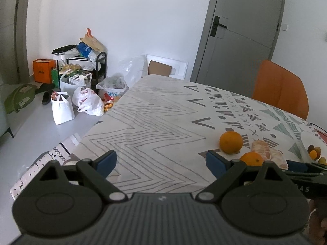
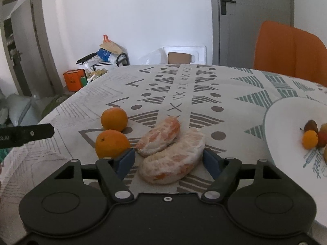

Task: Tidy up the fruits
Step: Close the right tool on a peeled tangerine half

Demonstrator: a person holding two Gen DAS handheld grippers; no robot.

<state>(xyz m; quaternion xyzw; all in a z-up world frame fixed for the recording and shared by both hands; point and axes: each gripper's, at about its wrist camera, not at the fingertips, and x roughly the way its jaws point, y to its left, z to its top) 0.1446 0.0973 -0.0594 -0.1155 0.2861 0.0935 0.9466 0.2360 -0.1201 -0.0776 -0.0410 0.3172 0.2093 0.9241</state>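
Right gripper (image 2: pixel 169 161) clamped on near pomelo segment (image 2: pixel 173 161); left gripper (image 1: pixel 161 163) agape, empty. Next: lift to plate (image 2: pixel 286 122).

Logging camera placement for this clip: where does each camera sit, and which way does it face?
Left wrist: on the left gripper, looking along its open fingers across the table toward bags and a door; the right gripper shows at the right edge.
Right wrist: on the right gripper, looking at the peeled pieces, plate and chair; a left finger shows at left.
Shared: oranges, peeled pieces, plate, door.
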